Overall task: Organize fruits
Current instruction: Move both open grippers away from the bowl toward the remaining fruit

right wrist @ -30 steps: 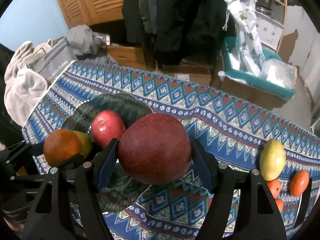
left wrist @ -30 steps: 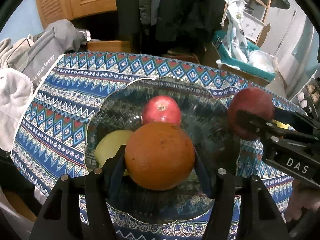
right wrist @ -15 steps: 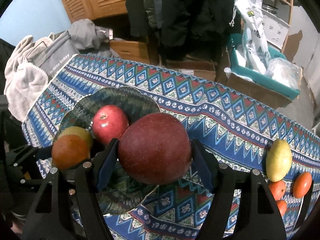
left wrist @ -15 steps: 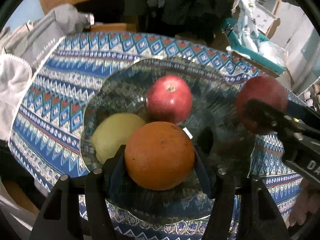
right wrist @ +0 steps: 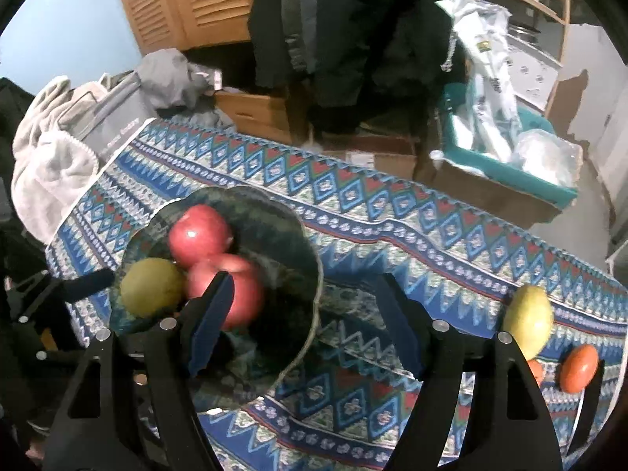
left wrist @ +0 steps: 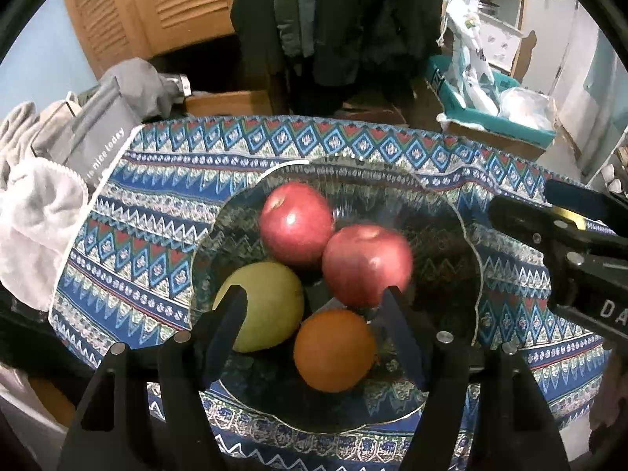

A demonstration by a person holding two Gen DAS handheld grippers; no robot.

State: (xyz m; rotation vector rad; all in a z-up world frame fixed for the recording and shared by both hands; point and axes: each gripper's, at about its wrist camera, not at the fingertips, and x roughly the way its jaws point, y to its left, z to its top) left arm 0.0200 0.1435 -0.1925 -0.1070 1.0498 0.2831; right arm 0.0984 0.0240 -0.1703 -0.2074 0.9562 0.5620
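A dark glass bowl on the patterned tablecloth holds two red apples, a green pear and an orange. My left gripper is open and empty just above the orange. My right gripper is open and empty over the bowl's right rim; the nearer apple lies blurred by its left finger. The right gripper's body shows at the right edge of the left wrist view.
A yellow-green pear and small orange fruits lie on the cloth at the far right. Towels and a grey bag sit off the table's left end. A teal box with plastic bags stands behind.
Both grippers have opened. The orange dropped from my left gripper into the bowl, and the dark red apple dropped from my right gripper into the bowl beside the other apple.
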